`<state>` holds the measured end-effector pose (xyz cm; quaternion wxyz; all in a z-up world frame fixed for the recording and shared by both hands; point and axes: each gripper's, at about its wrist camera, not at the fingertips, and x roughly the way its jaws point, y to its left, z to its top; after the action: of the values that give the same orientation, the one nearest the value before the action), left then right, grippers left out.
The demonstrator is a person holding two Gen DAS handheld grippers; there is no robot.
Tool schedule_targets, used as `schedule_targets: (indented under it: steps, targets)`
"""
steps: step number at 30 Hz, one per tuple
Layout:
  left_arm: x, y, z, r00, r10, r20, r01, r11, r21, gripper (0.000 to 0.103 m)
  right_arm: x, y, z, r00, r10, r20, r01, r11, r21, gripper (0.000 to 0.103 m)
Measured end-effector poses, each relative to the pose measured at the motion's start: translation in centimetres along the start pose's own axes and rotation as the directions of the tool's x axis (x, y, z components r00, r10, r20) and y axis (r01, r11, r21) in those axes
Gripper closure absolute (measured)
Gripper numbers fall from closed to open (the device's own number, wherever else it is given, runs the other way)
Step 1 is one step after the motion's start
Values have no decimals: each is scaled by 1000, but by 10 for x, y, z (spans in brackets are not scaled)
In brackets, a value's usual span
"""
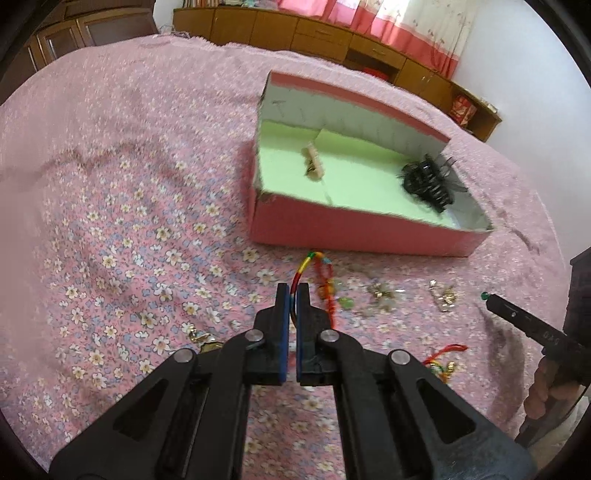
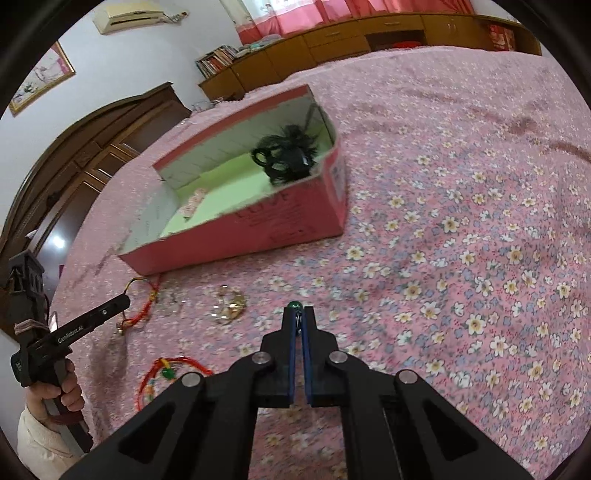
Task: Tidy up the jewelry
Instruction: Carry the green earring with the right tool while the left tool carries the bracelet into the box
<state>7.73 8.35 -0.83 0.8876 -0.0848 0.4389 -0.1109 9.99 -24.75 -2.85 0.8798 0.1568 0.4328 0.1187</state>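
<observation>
My left gripper [image 1: 293,291] is shut on a multicoloured cord bracelet [image 1: 314,264] with red knots, lifted just above the bed in front of the pink box [image 1: 369,230]. The box has a green floor and holds a black hair claw [image 1: 428,181] and a beige clip [image 1: 314,164]. My right gripper [image 2: 298,314] is shut on a small piece with a green bead [image 2: 294,304] poking out past its tips. In the right wrist view the left gripper [image 2: 125,300] shows at the left with the bracelet [image 2: 146,301] hanging from it, near the box [image 2: 266,236].
Loose jewelry lies on the pink floral bedspread: silvery pieces [image 1: 380,295], gold bits [image 1: 445,295], a gold item [image 1: 201,336], a clear-gold cluster [image 2: 229,306] and a red cord bracelet [image 2: 166,371]. Wooden cabinets [image 1: 314,33] line the far wall.
</observation>
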Motion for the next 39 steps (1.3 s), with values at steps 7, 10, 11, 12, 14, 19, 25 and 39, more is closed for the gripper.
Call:
schedule_targets:
  steps: [7,10,11,12,14,19,25,39]
  targets:
    - [-33,-3,4,998,-32,54,31,999,27,103,-21,8,1,998,29,55,-29,999,-16,98]
    - [-46,-5,6,996,-40,77,37,999,40,103,-30,12,3,996,35,77,-33,999,-26,98]
    - [-49,-4,9,996,-41,84,38,998,44,103,-32,14,3,996,36,84,-34,999,-29,98]
    - [-52,-6,11,995,-41,92,37,998,49,103,-34,15,3,995,37,89,-34,999,-32,98]
    - [-58,-10,14,993,-44,107,38,998,57,103,-37,19,4,994,38,102,-34,999,-42,98]
    - [-63,-19,19,989,-44,143,34,997,71,103,-43,26,7,991,45,126,-38,998,-60,99]
    - [-70,-23,25,983,-42,179,31,997,64,103,-54,32,9,984,56,170,-44,996,-73,98]
    - [-68,-26,47,968,-47,245,33,998,60,103,-52,45,27,972,74,222,-52,994,-101,98]
